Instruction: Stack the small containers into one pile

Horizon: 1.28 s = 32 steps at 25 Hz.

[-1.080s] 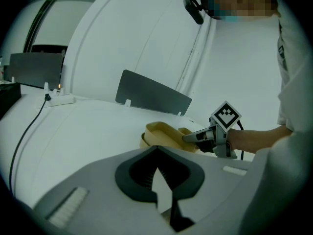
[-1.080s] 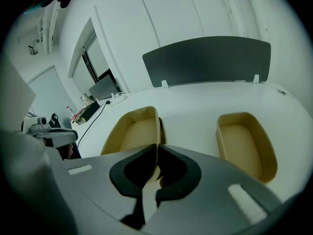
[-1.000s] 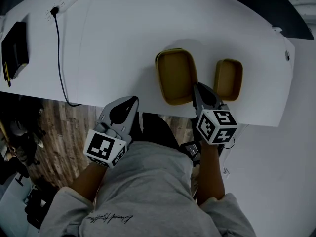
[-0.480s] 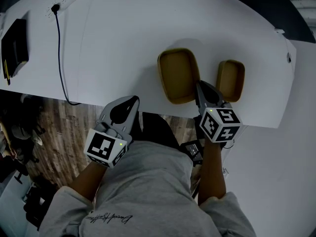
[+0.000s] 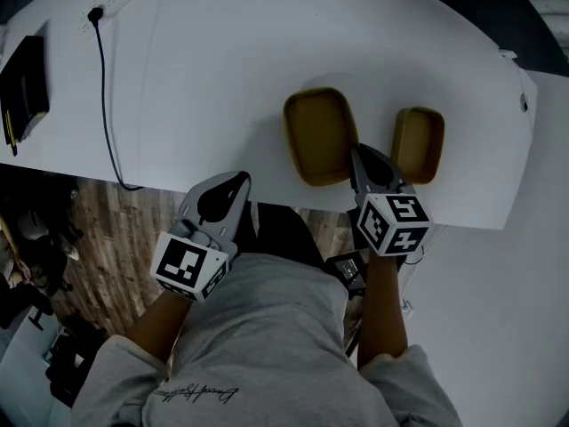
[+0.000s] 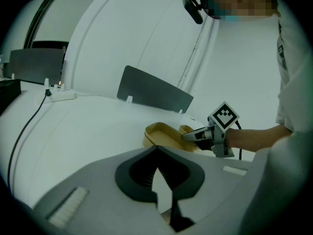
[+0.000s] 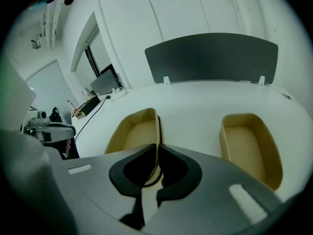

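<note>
Tan larger container (image 5: 316, 136), centre: right hand-held gripper (image 5: 356, 152) pinches its wall, clear only in right gripper view.
Left hand-held gripper (image 5: 237, 179): closed, empty.

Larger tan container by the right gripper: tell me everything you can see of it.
The larger tan rounded-rectangular container looks like thin moulded plastic, open-topped and empty, with a raised wall. It sits upright on the white table near its front edge, left of the smaller tan container and apart from it. The right gripper has its jaws shut on the container's right-hand wall at the near end; nothing else touches it.
</note>
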Available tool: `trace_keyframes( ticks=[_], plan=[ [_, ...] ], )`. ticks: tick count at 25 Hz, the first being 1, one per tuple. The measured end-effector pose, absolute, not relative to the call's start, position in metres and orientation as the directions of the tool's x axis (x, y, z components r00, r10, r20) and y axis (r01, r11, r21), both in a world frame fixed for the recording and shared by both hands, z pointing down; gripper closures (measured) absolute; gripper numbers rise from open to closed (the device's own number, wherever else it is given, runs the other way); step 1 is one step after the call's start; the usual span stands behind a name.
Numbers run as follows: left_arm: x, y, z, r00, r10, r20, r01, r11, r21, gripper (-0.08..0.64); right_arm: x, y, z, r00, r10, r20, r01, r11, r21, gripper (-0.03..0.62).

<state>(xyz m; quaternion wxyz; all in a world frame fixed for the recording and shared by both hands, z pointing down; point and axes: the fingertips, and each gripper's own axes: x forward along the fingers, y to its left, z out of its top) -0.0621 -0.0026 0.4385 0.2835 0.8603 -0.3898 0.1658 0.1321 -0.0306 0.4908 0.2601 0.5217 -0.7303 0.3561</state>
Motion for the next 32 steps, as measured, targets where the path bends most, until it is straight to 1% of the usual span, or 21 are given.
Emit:
trace_keyframes(
  ticks=[2, 6, 8, 15, 26, 32],
  plan=[
    [-0.061, -0.004, 0.439, 0.641, -0.577, 0.506, -0.764, -0.538, 0.356, 0.558, 0.132, -0.031, 0.492, -0.321, -0.575, 0.752, -0.947, 0.201, -0.25, 0.533],
    [-0.06, -0.006, 0.438, 0.643, -0.575, 0.506, -0.762, -0.542, 0.353, 0.558, 0.135, -0.03, 0.495, -0.307, -0.579, 0.756, -0.952, 0.188, -0.243, 0.448],
    [-0.059, -0.007, 0.439, 0.645, -0.573, 0.506, -0.761, -0.544, 0.353, 0.558, 0.137, -0.03, 0.496, -0.306, -0.578, 0.757, -0.952, 0.185, -0.244, 0.439],
    [-0.057, -0.007, 0.439, 0.659, -0.557, 0.506, -0.748, -0.558, 0.359, 0.558, 0.137, -0.027, 0.495, -0.301, -0.582, 0.755, -0.954, 0.173, -0.246, 0.434],
    [-0.059, -0.01, 0.424, 0.7, -0.53, 0.479, -0.707, -0.613, 0.354, 0.558, 0.134, -0.018, 0.474, -0.267, -0.629, 0.73, -0.961, 0.114, -0.253, 0.438],
    [-0.065, -0.012, 0.416, 0.731, -0.503, 0.462, -0.669, -0.661, 0.339, 0.558, 0.126, -0.011, 0.458, -0.233, -0.665, 0.71, -0.965, 0.07, -0.251, 0.471]
  ],
)
